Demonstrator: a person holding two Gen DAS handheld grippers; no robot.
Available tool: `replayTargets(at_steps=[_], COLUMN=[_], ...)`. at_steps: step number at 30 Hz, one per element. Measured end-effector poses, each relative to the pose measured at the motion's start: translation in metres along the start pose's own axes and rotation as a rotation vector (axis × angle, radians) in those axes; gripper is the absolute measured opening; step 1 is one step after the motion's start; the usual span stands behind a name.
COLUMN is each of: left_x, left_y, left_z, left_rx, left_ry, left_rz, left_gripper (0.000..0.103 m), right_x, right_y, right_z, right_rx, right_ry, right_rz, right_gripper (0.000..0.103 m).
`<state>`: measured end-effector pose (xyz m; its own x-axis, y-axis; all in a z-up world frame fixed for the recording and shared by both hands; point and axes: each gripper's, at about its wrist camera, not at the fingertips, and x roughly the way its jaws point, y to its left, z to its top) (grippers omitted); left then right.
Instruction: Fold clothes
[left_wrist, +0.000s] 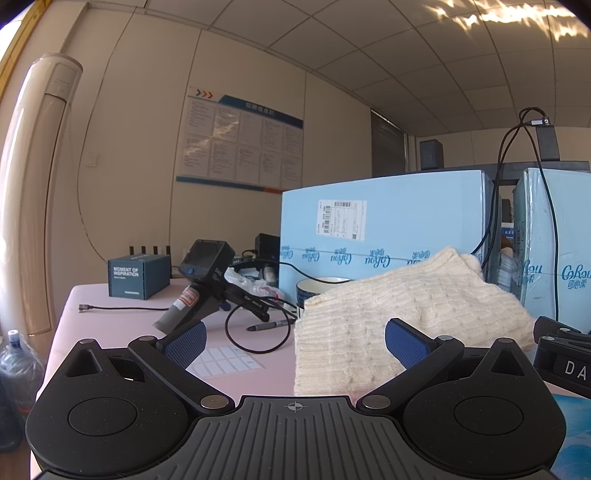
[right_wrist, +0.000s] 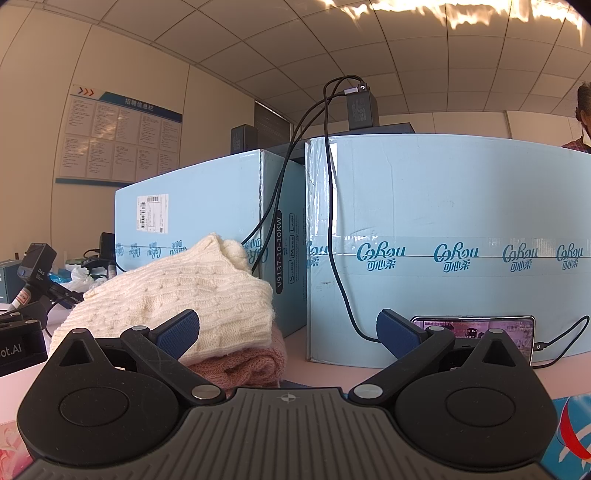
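A folded cream knitted sweater (left_wrist: 399, 306) lies on the pink table (left_wrist: 129, 325), right of centre in the left wrist view. In the right wrist view the cream sweater (right_wrist: 177, 291) rests on top of a folded pink knitted garment (right_wrist: 243, 365). My left gripper (left_wrist: 295, 341) is open and empty, just in front of the cream sweater. My right gripper (right_wrist: 288, 332) is open and empty, with its left finger (right_wrist: 177, 332) in front of the stack's right end. The other gripper's body shows at the edge of each view.
Two light blue cartons (right_wrist: 443, 236) stand close behind the clothes, with black cables (right_wrist: 332, 221) hanging down them. A phone (right_wrist: 476, 328) leans on the right carton. A spare handheld gripper (left_wrist: 207, 280), a pen (left_wrist: 273, 325), a cable loop, a bowl (left_wrist: 321, 288) and a dark box (left_wrist: 138, 275) lie at left.
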<state>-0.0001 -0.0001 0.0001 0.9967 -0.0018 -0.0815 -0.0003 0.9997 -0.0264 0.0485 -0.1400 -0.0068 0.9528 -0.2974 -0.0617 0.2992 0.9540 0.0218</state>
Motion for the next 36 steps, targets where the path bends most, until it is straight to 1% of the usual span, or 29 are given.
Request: replayTargets(at_steps=[36], left_x=[0.0012], left_y=[-0.0014], left_z=[-0.0005], left_rx=[0.001], left_ry=[0.000], left_rz=[0.003], left_gripper=[0.103], right_x=[0.0002], right_y=[0.0004], right_z=[-0.0001], right_rx=[0.000], right_ry=[0.003], right_rz=[0.000], right_gripper=[0.103])
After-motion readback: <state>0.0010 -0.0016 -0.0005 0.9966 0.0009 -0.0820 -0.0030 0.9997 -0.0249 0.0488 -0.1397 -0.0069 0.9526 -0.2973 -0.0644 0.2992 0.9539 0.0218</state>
